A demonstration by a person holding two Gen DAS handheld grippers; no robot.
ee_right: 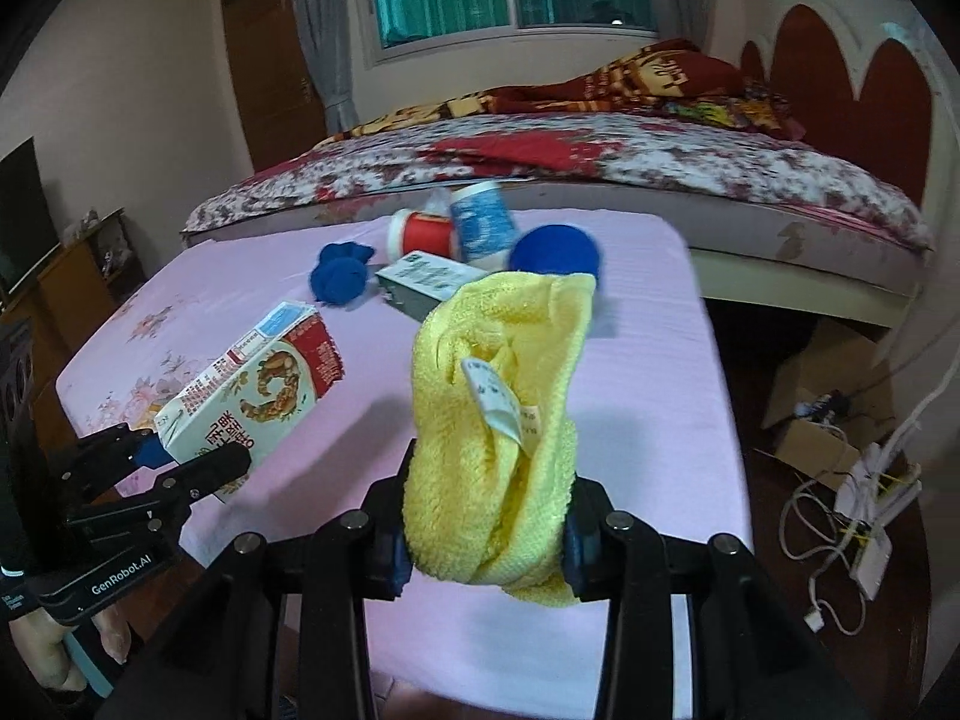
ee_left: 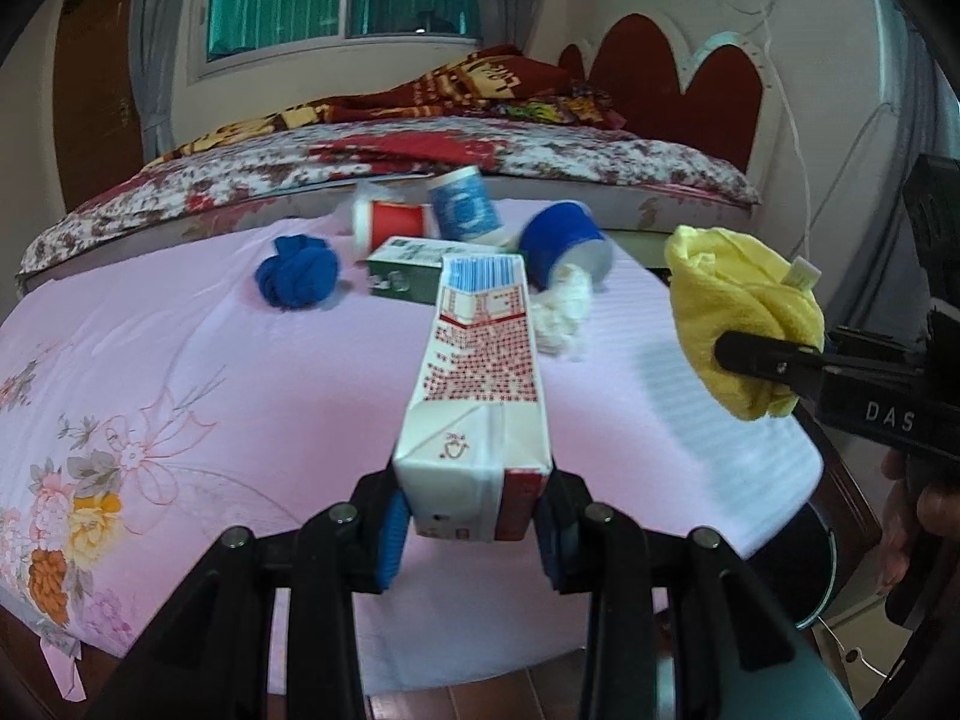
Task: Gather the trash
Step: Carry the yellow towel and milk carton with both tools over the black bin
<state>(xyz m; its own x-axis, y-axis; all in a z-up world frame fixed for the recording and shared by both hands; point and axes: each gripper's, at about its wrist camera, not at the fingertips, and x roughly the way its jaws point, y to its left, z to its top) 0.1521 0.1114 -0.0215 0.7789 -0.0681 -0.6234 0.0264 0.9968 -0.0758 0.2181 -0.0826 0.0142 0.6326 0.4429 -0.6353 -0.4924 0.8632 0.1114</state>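
Observation:
My left gripper point(ee_left: 474, 531) is shut on a white and red drink carton point(ee_left: 480, 396) and holds it above the pink-covered table point(ee_left: 180, 360). The carton point(ee_right: 258, 390) and left gripper point(ee_right: 186, 462) also show in the right wrist view at the left. My right gripper point(ee_right: 486, 546) is shut on a yellow cloth point(ee_right: 504, 408) held above the table; the cloth point(ee_left: 738, 312) and right gripper point(ee_left: 756, 360) show at the right of the left wrist view. Further back on the table lie a green carton point(ee_left: 414, 267), a red cup point(ee_left: 390, 222), a blue-and-white cup point(ee_left: 465, 204), a tipped blue cup point(ee_left: 561, 246) with crumpled white paper point(ee_left: 561, 309), and a blue cloth ball point(ee_left: 297, 276).
A bed point(ee_left: 420, 150) with a flowered cover stands behind the table. The table's right edge point(ee_right: 714, 360) drops to a dark floor with a cardboard box point(ee_right: 822, 414) and a power strip with cables point(ee_right: 870, 516). A dark round bin rim point(ee_left: 828, 564) shows at the lower right.

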